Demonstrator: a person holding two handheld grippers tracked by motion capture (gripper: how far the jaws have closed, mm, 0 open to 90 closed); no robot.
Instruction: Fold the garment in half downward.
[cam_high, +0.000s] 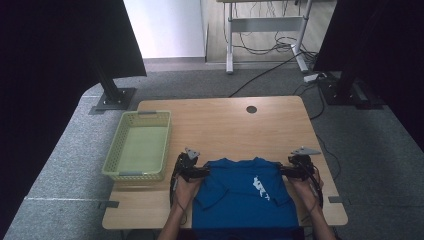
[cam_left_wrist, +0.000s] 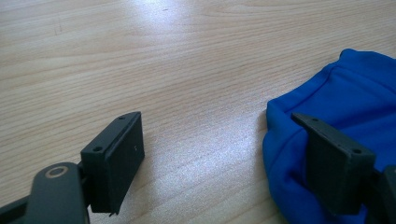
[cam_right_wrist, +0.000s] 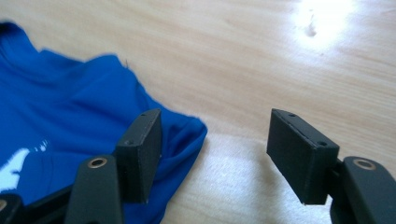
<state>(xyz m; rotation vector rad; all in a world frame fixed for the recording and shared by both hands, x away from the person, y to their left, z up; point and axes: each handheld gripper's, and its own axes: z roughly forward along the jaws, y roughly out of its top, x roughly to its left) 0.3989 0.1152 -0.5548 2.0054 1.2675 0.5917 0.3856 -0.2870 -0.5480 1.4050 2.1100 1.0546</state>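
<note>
a blue t-shirt (cam_high: 240, 197) lies flat on the near part of the desk (cam_high: 225, 122), collar toward the far edge and white print up, its hem hanging over the near edge by the person. taking the shirt as the landmark: the left gripper (cam_high: 199, 173) sits at its left shoulder, the right gripper (cam_high: 286, 170) at its right shoulder, and a pale green basket (cam_high: 113, 159) stands well apart to the shirt's left, with nothing in it.

in the left gripper view the jaws stand wide; one rests over the rolled edge of the t-shirt (cam_left_wrist: 336, 107) and the other over bare wood, so nothing is pinched between them. in the right gripper view the jaws are likewise apart, one above the cloth at the shoulder corner of the t-shirt (cam_right_wrist: 70, 112), the other over the desk (cam_right_wrist: 261, 60), and the fabric is not clamped.

as for progress, this looks like an early stage of folding: the shirt is spread out, with the left sleeve seemingly tucked in over the body. neither shoulder is gripped yet. what seems left is to close on both shoulders, make the folds, and probably put the folded shirt into the basket.
</note>
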